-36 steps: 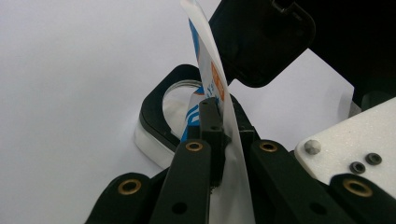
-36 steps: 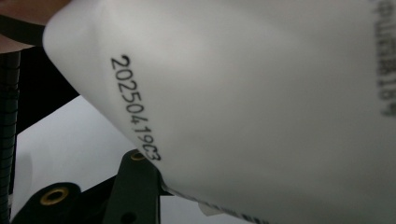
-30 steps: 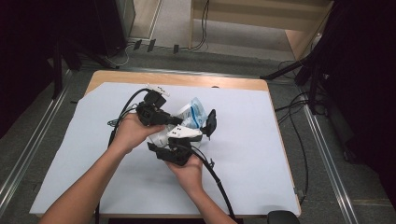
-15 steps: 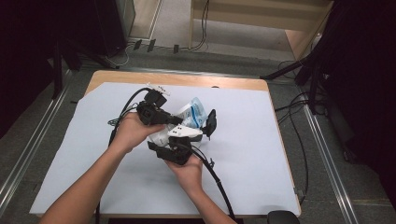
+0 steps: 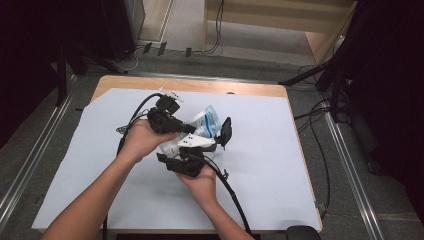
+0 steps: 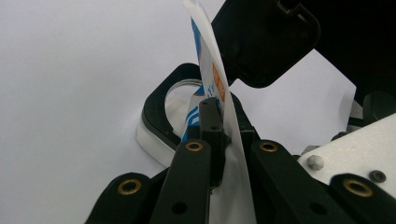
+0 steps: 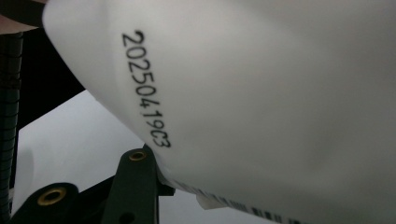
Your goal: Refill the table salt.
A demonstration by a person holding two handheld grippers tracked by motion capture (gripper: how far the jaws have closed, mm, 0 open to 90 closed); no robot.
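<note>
L gripper [image 5: 187, 129] fingers clamped, R gripper [image 5: 220, 140] part-closed

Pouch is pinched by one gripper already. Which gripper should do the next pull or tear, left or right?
Probably the right. The left gripper is shut on the pouch's edge, anchoring it. The right gripper sits against the pouch body, jaws part open, free to regrip.

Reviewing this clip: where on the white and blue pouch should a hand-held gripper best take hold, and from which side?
Probably the flat edge of the pouch, approached edge-on from the person's side, as the left hand-held gripper already pinches it. The sheet is thin there; the middle bulges.
</note>
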